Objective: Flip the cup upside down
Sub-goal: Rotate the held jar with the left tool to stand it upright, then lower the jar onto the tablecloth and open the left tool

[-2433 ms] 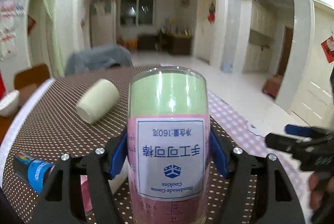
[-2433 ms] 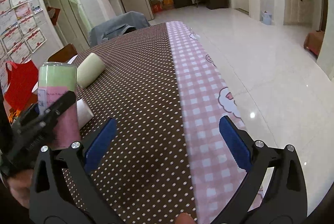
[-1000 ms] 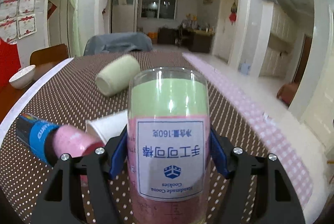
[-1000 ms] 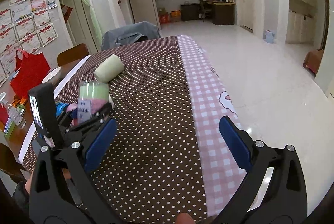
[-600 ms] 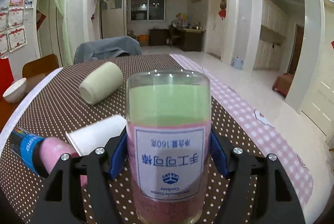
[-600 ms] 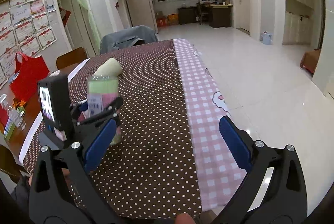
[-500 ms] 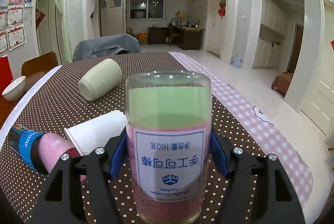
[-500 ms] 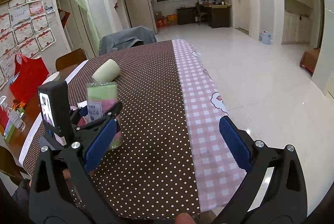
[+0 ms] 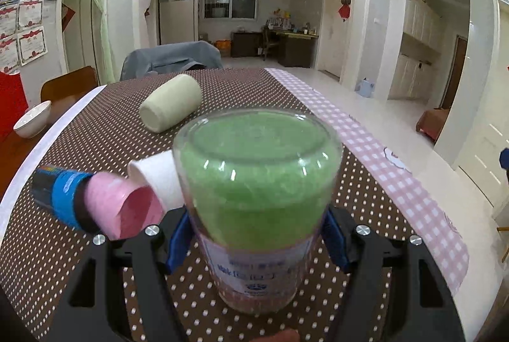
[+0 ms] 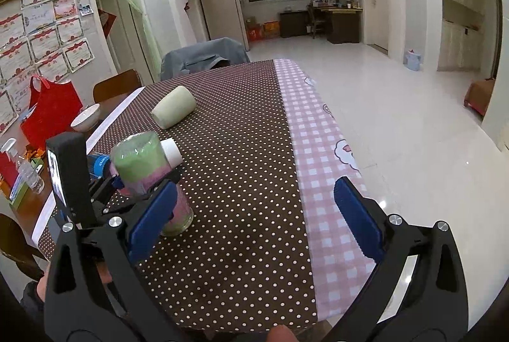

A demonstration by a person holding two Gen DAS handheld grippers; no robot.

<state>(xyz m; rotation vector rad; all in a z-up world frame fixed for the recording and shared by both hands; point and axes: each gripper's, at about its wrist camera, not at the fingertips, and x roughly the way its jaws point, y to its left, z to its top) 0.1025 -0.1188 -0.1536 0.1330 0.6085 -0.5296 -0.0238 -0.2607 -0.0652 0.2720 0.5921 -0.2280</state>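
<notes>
Left wrist view: the cup, a clear one with green and pink filling and a label that reads upside down, is seen standing inverted on the table, its flat base uppermost and its mouth against the dotted cloth near the table's near edge. The left tongs are closed on the cup, the blue pads pressed to its sides low down; the cup appears tipped slightly toward the camera, though fisheye distortion may account for this. From the right wrist view the cup is shown resting on the cloth close to the left edge, and the right tongs are held wide open over the table with nothing between them. The flip itself is judged done; what is left is release of the grip and withdrawal, with the cup left steady. A pink cup, a white cup and a pale green cup lie on their sides behind it.
</notes>
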